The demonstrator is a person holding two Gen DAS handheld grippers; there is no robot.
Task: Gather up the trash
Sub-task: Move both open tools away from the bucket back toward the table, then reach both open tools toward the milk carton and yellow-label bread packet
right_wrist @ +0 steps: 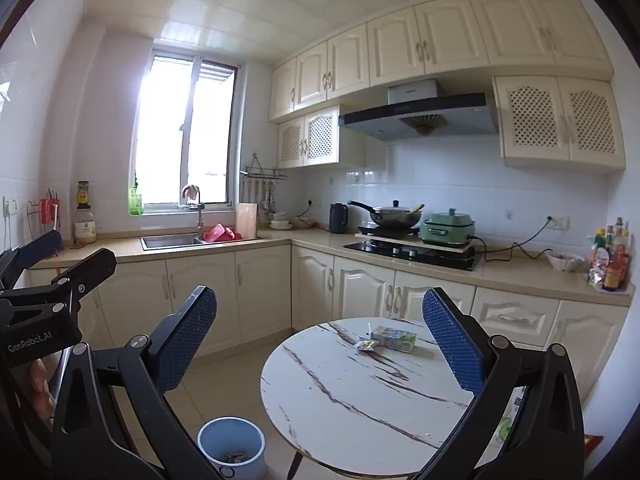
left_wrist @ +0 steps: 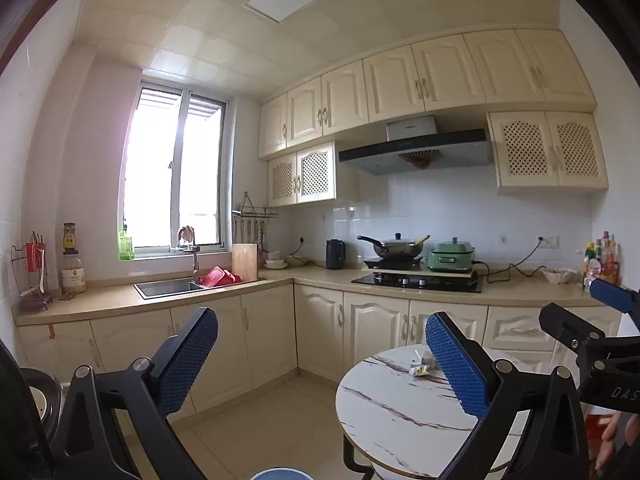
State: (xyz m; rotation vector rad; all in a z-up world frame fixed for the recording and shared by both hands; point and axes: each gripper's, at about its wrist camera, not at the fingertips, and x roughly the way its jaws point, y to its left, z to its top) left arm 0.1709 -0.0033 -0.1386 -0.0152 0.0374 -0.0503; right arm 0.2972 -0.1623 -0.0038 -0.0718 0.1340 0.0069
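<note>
While both claws hang spread and empty, the juice carton (right_wrist: 393, 339) and small wrapper (right_wrist: 365, 345) lie on the tabletop (right_wrist: 352, 400). They sit well ahead of the right claw (right_wrist: 320, 338), between its fingers in view; the left claw (left_wrist: 322, 360) is off to the side.

I see a glossy, marble-patterned round counter (right_wrist: 340, 392) with brown veins. A printed cardboard carton (right_wrist: 393, 338) and a small shiny wrapper (right_wrist: 365, 345) lie on it. My fingers (right_wrist: 452, 344) carry blue, dimpled rubbery pads on matt black plastic frames. The bin (right_wrist: 232, 446) looks like smooth pale-blue plastic, and the floor (right_wrist: 224, 376) is glazed tile.
</note>
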